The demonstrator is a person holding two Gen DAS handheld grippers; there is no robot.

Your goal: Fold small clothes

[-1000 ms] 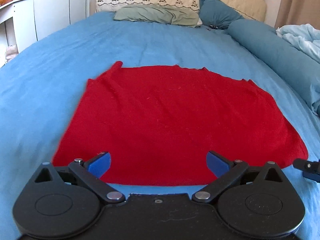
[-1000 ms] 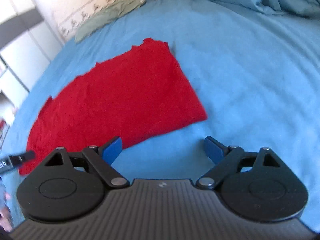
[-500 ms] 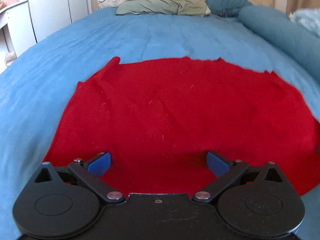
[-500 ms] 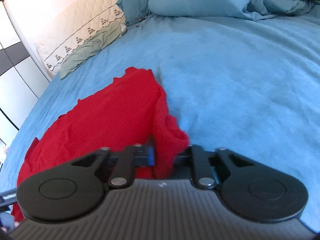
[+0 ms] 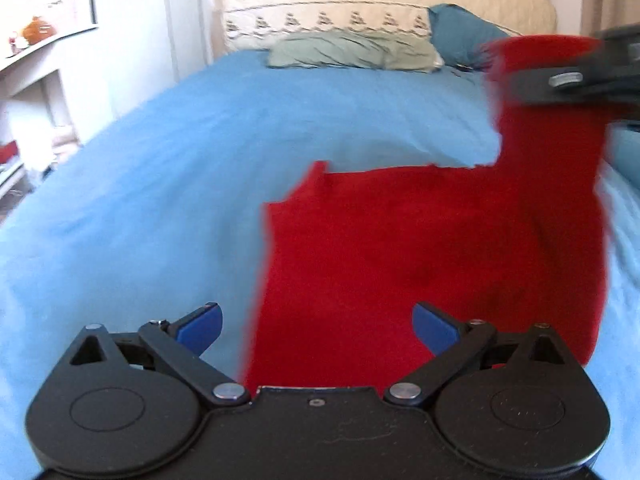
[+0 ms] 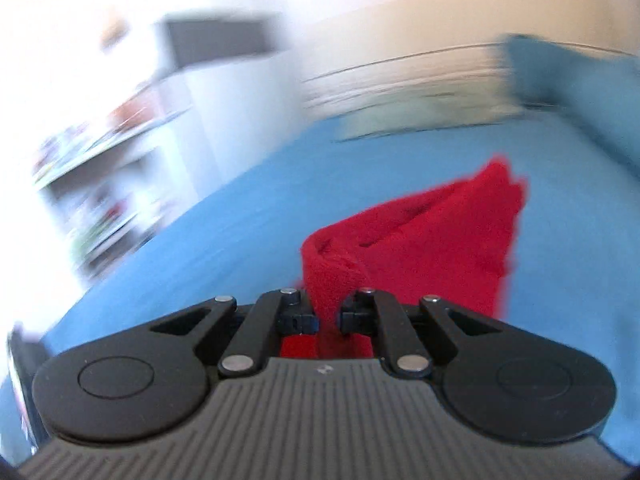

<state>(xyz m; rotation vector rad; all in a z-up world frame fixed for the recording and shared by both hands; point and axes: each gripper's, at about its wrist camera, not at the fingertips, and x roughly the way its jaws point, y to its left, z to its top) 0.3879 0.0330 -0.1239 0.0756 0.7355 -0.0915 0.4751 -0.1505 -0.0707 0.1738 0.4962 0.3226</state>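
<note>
One corner lifted: right tongs (image 6: pixel 329 317), clamped on the red knitted garment (image 5: pixel 420 256), have raised its edge off the blue bed sheet (image 5: pixel 160 184) toward 2 o'clock.
Left tongs (image 5: pixel 316 326): wide apart, empty, over the near hem.
Garment: half flat, half hanging.
Meaning: first fold begun.

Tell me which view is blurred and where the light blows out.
Right wrist view: heavy motion smear on the shelves and headboard, white washout upper left; the right gripper and red garment stay fairly sharp. Left wrist view: mostly sharp, blur only on the lifted garment corner.
</note>
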